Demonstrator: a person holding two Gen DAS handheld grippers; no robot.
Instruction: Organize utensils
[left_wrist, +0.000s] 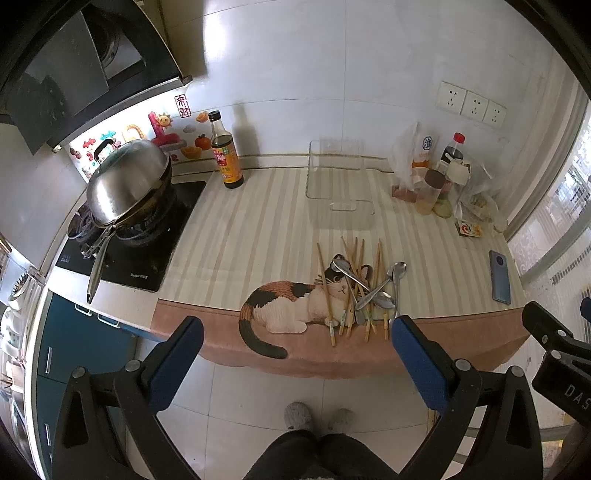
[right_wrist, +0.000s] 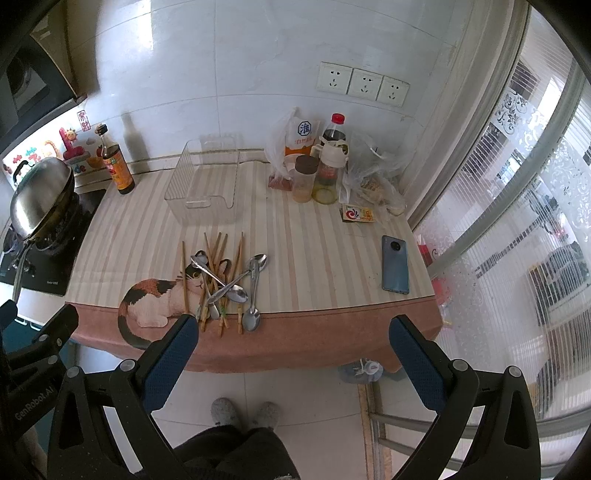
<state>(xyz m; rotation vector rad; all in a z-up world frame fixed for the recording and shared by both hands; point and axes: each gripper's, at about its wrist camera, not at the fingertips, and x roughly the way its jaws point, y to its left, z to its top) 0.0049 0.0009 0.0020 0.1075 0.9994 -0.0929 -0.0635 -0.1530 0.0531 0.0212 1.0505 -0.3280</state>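
I hold both the left gripper (left_wrist: 297, 336) and right gripper (right_wrist: 293, 334) spread wide, empty, short of the table. Sorting not begun: the chopsticks (right_wrist: 218, 273) and spoons (right_wrist: 255, 291) lie tangled before the clear bin (right_wrist: 201, 184). Next I must single one out.

Both grippers, left gripper (left_wrist: 297, 334) and right gripper (right_wrist: 293, 334), have black frames, silver screws and blue textured pads (right_wrist: 171, 363) (one frame reads "GenRobot.AI"); the person wears dark trousers (left_wrist: 321, 458) and grey slippers (right_wrist: 225, 411).

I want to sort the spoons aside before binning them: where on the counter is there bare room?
Bare striped mat between the utensil pile and the phone, and left of the pile toward the stove. The clear bin is empty. Crowded: back right corner around the bottles and bags.
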